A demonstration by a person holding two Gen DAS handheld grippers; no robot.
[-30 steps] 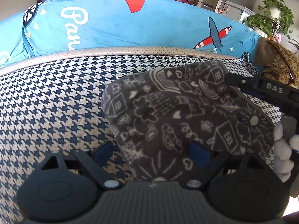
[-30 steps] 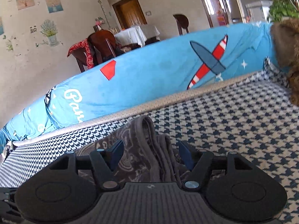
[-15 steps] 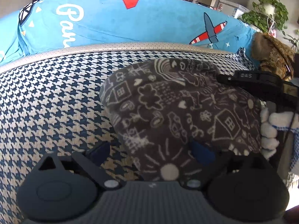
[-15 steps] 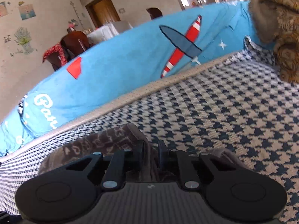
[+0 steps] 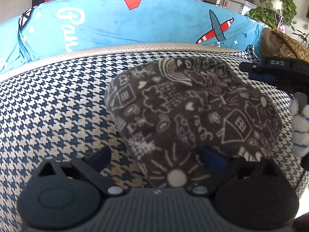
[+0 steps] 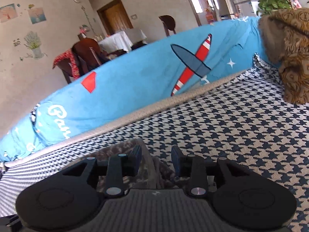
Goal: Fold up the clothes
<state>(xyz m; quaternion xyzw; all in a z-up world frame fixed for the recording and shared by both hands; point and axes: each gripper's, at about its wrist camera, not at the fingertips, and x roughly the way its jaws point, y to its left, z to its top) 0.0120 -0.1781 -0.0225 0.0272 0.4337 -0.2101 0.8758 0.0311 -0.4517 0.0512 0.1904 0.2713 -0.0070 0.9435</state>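
"DAS" is read on the right gripper (image 5: 278, 71); "Pan" on the blue cover (image 5: 115, 23).
The grey doodle-print garment (image 5: 193, 112) is overlapped by the spread left gripper (image 5: 156, 157); its folds lie between the right's parted jaws.

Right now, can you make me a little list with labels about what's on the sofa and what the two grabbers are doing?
surface: houndstooth sofa seat
backrest: blue cover with a plane print
clothing: grey doodle-print garment, lying bunched into a mound on the seat
left gripper: jaws wide apart at the garment's near edge, which lies over its right jaw
right gripper: jaws parted, a fold of the garment between them, not pinched
person: a white gloved hand holds the right gripper
also there: brown furry cloth at the far right end
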